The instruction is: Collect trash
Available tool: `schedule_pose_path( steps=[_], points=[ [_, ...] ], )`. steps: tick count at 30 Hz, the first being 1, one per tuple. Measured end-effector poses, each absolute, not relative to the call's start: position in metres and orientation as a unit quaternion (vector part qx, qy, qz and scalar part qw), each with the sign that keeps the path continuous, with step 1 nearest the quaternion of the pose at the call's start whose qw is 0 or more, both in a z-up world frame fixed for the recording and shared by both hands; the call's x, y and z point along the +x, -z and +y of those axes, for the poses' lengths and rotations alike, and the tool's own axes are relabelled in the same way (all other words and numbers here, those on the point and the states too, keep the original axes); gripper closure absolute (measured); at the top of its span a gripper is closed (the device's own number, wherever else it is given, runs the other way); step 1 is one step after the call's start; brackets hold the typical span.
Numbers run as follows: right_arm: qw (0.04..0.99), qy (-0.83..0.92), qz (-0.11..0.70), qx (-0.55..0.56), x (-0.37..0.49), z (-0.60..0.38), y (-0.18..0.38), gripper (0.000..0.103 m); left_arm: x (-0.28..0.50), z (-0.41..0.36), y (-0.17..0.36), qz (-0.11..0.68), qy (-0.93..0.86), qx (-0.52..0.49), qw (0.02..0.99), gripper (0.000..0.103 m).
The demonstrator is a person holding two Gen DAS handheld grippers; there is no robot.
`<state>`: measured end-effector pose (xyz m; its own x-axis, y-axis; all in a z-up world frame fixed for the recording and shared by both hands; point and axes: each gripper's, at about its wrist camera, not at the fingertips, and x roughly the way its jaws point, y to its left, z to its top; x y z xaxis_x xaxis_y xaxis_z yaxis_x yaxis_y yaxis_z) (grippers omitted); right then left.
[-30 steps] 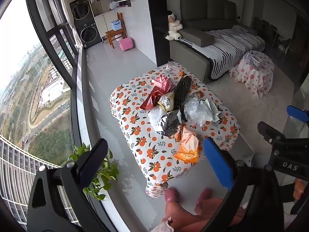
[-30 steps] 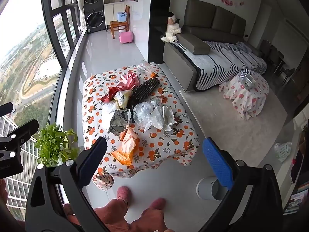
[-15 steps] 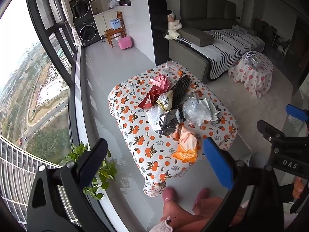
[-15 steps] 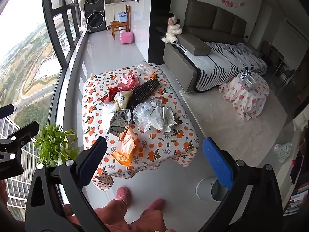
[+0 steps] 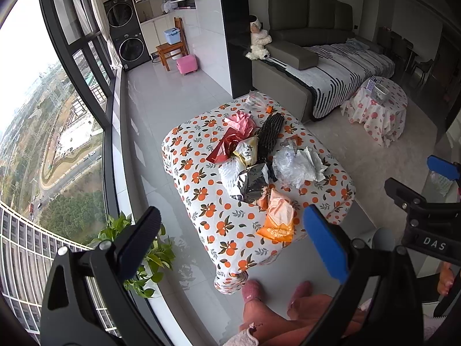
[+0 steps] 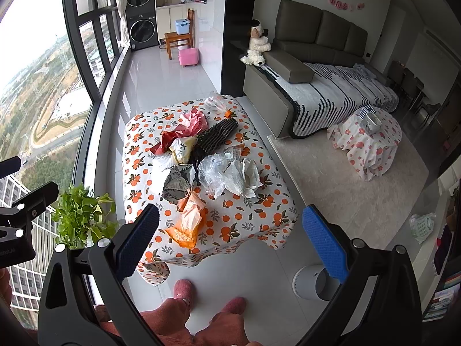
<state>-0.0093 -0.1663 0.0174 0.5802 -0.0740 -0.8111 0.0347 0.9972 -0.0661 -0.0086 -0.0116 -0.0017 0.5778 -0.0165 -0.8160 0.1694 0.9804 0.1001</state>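
Both views have barely shifted, so collecting has not begun. Left gripper and right gripper hover spread open, empty, above the table's near edge. Roughly eight pieces of trash run along its middle; one white bin stands beside it.
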Motion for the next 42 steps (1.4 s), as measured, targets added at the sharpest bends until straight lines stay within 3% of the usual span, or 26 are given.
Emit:
schedule_pose_path(
  steps=[42],
  points=[
    [0.889, 0.025, 0.457, -0.017, -0.002, -0.168, -0.023, 0.006, 0.005, 0.005, 0.006, 0.458, 0.05, 0.083, 0.884, 0.004]
  ],
)
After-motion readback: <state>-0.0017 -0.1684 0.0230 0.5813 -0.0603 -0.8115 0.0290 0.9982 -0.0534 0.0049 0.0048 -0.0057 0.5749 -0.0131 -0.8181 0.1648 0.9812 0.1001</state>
